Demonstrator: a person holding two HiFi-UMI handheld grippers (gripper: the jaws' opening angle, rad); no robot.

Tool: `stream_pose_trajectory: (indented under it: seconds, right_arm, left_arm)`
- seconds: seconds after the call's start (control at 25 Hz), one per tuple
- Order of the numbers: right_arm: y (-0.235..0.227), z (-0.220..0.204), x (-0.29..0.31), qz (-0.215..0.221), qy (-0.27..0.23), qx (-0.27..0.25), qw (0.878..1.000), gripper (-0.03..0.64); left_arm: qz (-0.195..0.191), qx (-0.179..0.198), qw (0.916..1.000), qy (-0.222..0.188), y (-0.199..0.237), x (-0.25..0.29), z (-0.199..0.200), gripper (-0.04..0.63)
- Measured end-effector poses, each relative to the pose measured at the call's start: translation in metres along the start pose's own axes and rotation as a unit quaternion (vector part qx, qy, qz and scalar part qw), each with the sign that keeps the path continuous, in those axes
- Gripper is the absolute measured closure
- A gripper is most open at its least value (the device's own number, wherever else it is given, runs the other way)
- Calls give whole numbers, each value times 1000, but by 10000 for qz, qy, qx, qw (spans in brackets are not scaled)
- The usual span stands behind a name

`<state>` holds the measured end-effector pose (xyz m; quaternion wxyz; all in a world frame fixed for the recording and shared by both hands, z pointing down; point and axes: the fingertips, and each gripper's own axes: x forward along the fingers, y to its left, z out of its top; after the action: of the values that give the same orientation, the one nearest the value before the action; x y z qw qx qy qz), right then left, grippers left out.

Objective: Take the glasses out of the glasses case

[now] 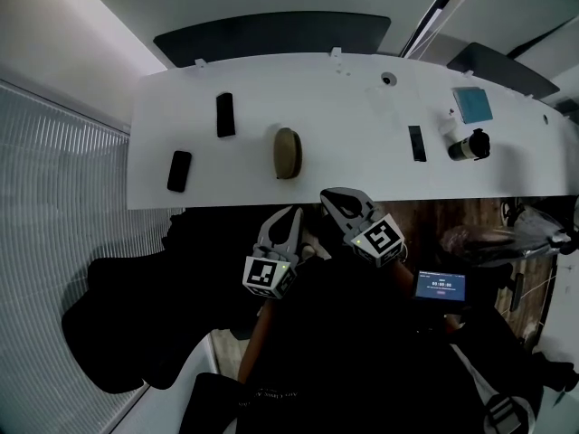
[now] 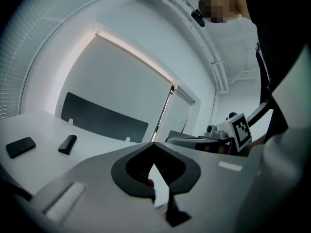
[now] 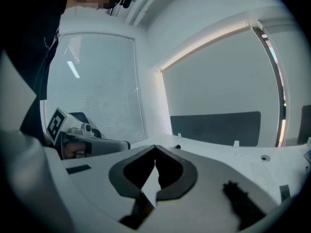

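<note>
A tan oval glasses case (image 1: 288, 152) lies closed on the white table (image 1: 344, 143), near its front edge. My left gripper (image 1: 288, 217) is shut and empty, held just short of the table's front edge below the case. To its right my right gripper (image 1: 336, 197) is also shut with nothing in it, its tips at the table edge to the right of the case. In the left gripper view the left gripper (image 2: 154, 152) has its jaws together. The right gripper (image 3: 155, 154) shows the same in its own view. The case is hidden in both gripper views.
Two black objects (image 1: 225, 114) (image 1: 179, 171) lie on the table's left part. At the right are a thin black bar (image 1: 416, 143), a dark cup (image 1: 470, 146) and a blue pad (image 1: 472, 104). A small lit screen (image 1: 441, 287) sits below the table. Dark panels (image 1: 271, 34) stand behind.
</note>
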<state>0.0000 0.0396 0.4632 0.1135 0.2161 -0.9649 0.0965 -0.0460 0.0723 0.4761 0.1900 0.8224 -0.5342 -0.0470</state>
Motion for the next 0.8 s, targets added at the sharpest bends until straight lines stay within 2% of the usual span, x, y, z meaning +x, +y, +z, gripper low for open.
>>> stream_pose_trajectory:
  seconds: [0.12,0.28,0.52,0.68,0.8]
  right_arm:
    - [-16,-1,4,3,66,80,9999,609]
    - [-39,3,8,42,9,88,10000,609]
    - [-78,13,10,209,-106,200,9995,609]
    - [-96,13,10,234,-95,208,9995,609]
    - [-111,13,8,292,-118,308,9990,610]
  left_arm:
    - [135,32,9998,161,6,14,-2,588]
    - [495,157,9976,463,19,33,-4,588]
    - [828,227,9942,644,27,67,-1,588]
    - [1006,521,9893,923,28,87,-4,588]
    - [1272,955,9791,1267,31,102,-6,586]
